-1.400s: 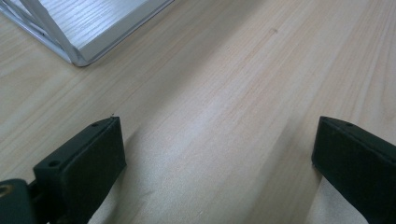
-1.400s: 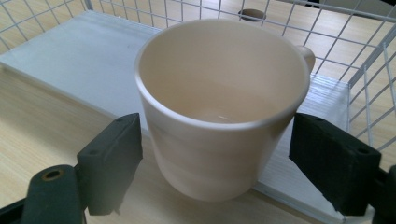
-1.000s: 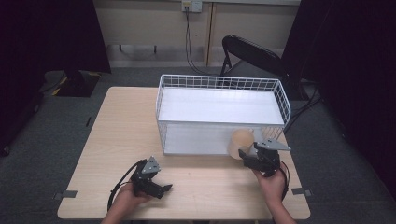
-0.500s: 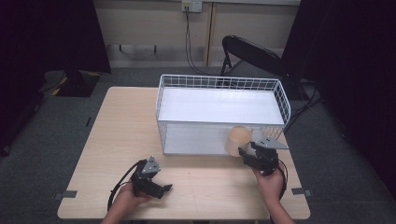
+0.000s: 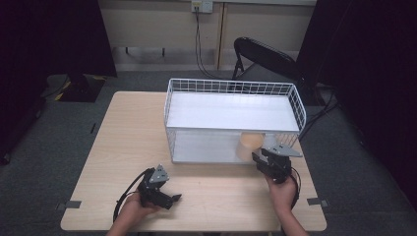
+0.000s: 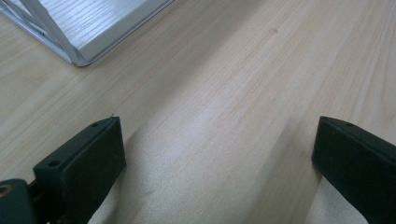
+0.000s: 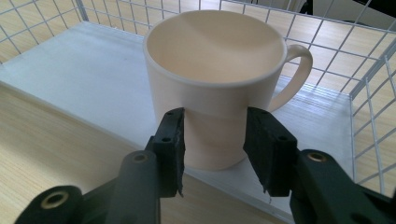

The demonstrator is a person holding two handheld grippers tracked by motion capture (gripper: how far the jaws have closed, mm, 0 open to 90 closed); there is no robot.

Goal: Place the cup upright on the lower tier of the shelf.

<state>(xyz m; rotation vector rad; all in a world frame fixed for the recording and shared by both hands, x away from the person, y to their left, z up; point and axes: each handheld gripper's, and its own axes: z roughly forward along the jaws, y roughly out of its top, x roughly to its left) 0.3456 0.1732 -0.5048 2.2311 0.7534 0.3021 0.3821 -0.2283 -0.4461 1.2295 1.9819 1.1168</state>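
Cup: a cream cup (image 7: 215, 93) with a handle is standing upright on the white bottom shelf, at the front right end of the wire rack (image 5: 231, 88).
Cup in the high view: it (image 5: 248, 145) is showing under the top shelf, just in front of the right gripper.
Handle: it is sticking out to the right side in the right gripper view.
Right gripper: the right gripper (image 7: 215, 144) is reaching to the lower part of the cup, with one jaw on each side of it.
Right gripper jaws: they have just been closing, with the cup between them. The left pad is looking like it is touching the cup wall. I cannot tell if the right pad is pressing on it yet.
Right gripper place: the right gripper (image 5: 268, 162) is sitting at the rack's front right corner, in the person's right hand (image 5: 281, 192).
Left gripper: the left gripper (image 5: 164, 195) is lying low on the tabletop (image 5: 128, 137), well apart from the cup.
Left gripper jaws: they are standing wide apart, released, with just bare wood between them.
Rack corner: one corner of the white shelf (image 6: 88, 28) is showing far ahead of the left gripper.
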